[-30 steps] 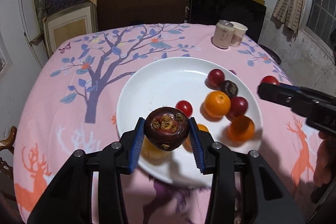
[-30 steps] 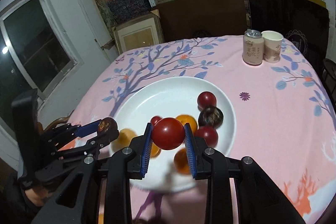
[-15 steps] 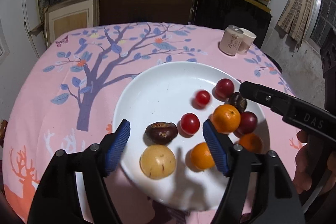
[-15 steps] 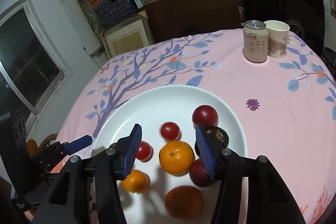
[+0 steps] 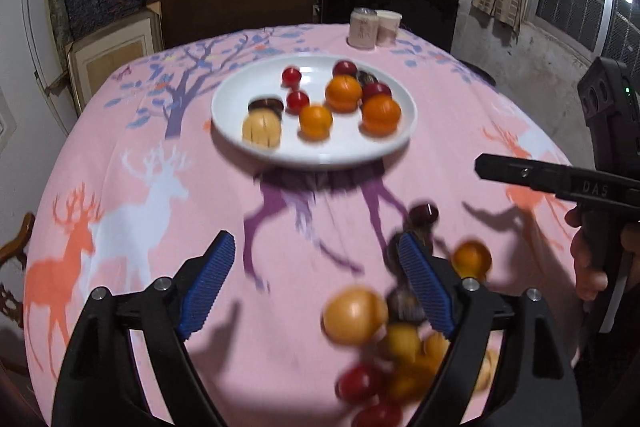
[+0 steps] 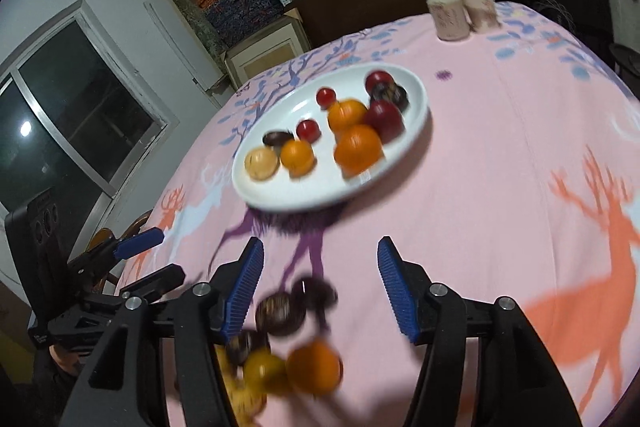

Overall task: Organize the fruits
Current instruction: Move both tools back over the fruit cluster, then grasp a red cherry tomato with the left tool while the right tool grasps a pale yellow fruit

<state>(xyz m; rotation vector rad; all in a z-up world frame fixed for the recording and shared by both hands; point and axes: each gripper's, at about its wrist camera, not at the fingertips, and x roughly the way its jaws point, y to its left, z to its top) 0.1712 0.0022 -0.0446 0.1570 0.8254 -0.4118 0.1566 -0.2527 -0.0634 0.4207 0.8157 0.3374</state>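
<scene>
Both tools are between picks: the left hand-held gripper point(image 5: 316, 279) has its blue ribbed pads spread wide with nothing between them, its jaws having just been opening, and the right hand-held gripper point(image 6: 320, 287) likewise stands parted and empty after opening, hanging above the near part of the table point(image 6: 500, 187), which is covered by a pink cloth printed with deer and a blue-leaved tree. The round white plate point(image 5: 240, 139) sits well beyond the fingertips and already carries several fruits: a pale yellow round fruit point(image 5: 262, 129) touching a dark brown one point(image 5: 266, 103), three oranges point(image 5: 343, 93), small red tomatoes point(image 5: 298, 101) and dark red plums. The step in hand looks like the return to the unsorted heap of mixed fruit point(image 6: 288, 347) lying blurred near the table's front edge, just below and beside the fingers. The next move, as I judge it, calls for each tool to settle on one fruit at the edge of the heap, straddle it squarely and close gently, since round fruit crowded together may roll off the near edge. A pink can and a paper cup point(image 5: 370, 27) stand far back, clear of the work.
</scene>
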